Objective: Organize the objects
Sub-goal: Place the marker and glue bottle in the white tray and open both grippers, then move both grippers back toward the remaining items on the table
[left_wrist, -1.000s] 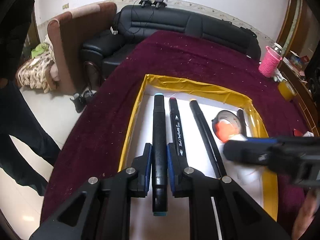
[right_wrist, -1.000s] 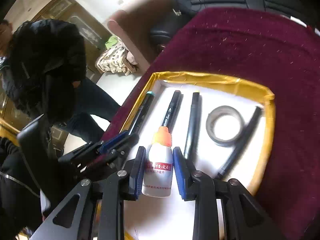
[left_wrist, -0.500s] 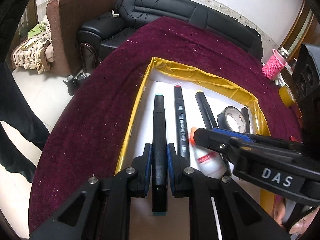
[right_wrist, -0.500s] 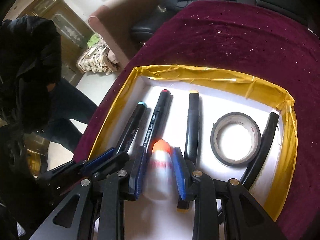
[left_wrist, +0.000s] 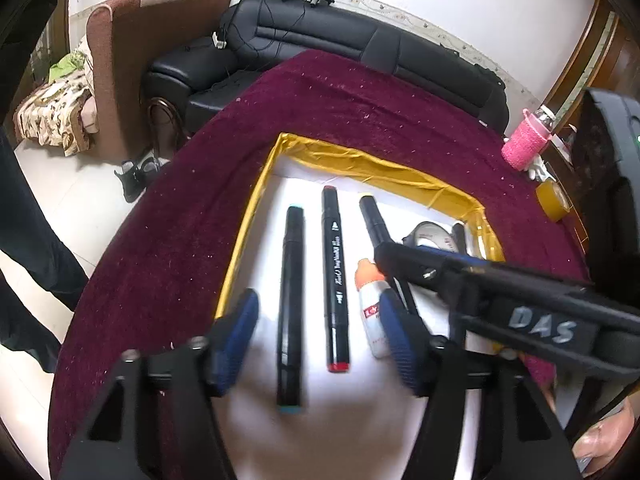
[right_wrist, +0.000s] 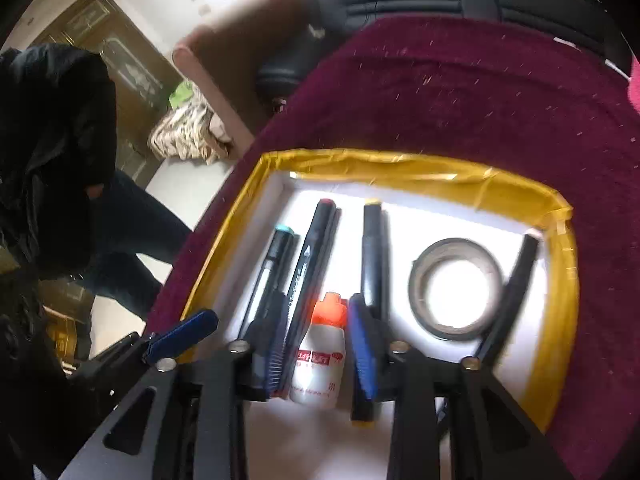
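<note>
A white tray with a yellow taped rim lies on the maroon table. In it lie a teal-capped marker, a red-capped marker, a yellow-capped marker, a white glue bottle with orange cap, a tape roll and a black pen. My left gripper is open above the teal and red markers. My right gripper stands open around the glue bottle, which lies on the tray.
A pink holder and a yellow tape roll sit at the table's right edge. A black sofa and a brown armchair stand behind. A person in dark clothes stands to the left.
My left gripper has opened and let go of the teal marker, which now lies in the tray. My right gripper has lowered the glue bottle into the tray and opened.
</note>
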`<state>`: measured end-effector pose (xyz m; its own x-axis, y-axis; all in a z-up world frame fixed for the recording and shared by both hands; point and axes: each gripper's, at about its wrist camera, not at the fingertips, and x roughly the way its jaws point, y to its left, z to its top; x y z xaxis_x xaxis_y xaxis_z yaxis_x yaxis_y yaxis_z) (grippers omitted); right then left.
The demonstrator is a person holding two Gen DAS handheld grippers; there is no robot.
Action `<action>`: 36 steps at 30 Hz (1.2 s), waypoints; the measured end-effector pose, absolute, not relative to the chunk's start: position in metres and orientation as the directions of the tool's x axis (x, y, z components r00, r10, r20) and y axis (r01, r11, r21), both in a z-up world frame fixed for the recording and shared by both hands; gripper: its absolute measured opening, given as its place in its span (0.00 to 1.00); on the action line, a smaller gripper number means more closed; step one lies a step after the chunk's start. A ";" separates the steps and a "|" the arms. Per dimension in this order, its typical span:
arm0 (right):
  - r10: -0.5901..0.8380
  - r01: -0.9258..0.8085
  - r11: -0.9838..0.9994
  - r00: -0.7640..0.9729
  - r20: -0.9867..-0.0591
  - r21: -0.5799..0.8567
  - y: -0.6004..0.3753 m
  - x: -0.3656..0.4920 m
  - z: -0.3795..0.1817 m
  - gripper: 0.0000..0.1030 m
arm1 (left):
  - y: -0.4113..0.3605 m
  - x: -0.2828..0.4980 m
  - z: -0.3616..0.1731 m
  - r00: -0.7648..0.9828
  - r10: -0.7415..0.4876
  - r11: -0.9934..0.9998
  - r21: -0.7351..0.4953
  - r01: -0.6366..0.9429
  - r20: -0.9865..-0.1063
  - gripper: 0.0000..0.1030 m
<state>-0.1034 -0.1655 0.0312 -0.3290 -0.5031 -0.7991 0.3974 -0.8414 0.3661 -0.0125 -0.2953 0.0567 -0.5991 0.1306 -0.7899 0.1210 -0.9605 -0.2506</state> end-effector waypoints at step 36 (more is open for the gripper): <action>-0.272 0.044 -0.928 -0.761 -0.590 0.370 0.175 0.073 0.088 0.91 | -0.071 0.092 0.121 -0.734 -0.021 -0.977 0.171 -0.130 -0.679 0.86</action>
